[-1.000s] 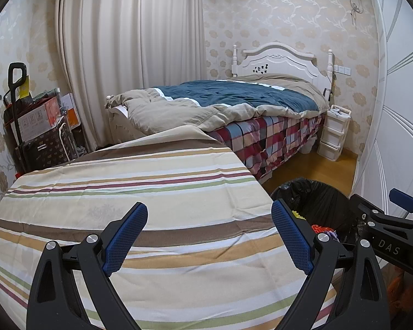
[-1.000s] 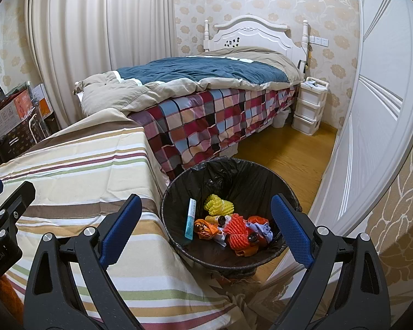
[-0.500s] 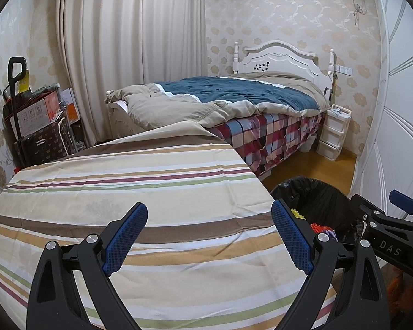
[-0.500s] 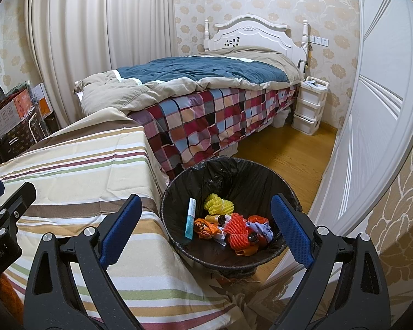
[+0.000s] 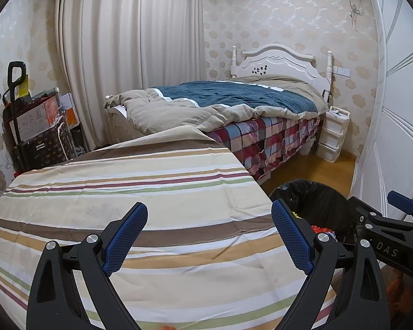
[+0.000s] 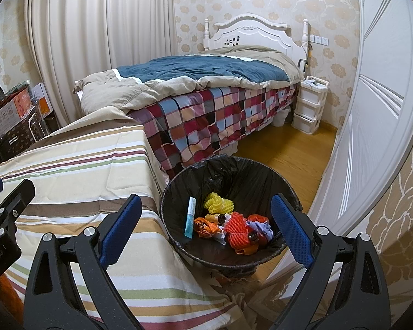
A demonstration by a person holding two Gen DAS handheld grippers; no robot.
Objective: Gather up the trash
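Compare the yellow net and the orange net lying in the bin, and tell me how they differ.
The yellow net lies farther back in the bin, while the orange net lies nearer the front. The yellow net sits mostly on its own on the black liner; the orange net is tangled among other scraps, with a lilac piece beside it. The yellow net is bunched into a tighter knot; the orange net sprawls wider. Both are ribbed mesh lying loose inside the bin.

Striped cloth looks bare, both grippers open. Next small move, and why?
Probably tilt the left gripper down: an orange scrap peeks at that view's bottom edge. The striped cloth shows nothing else, the trash bin already holds items, and the right gripper is empty.
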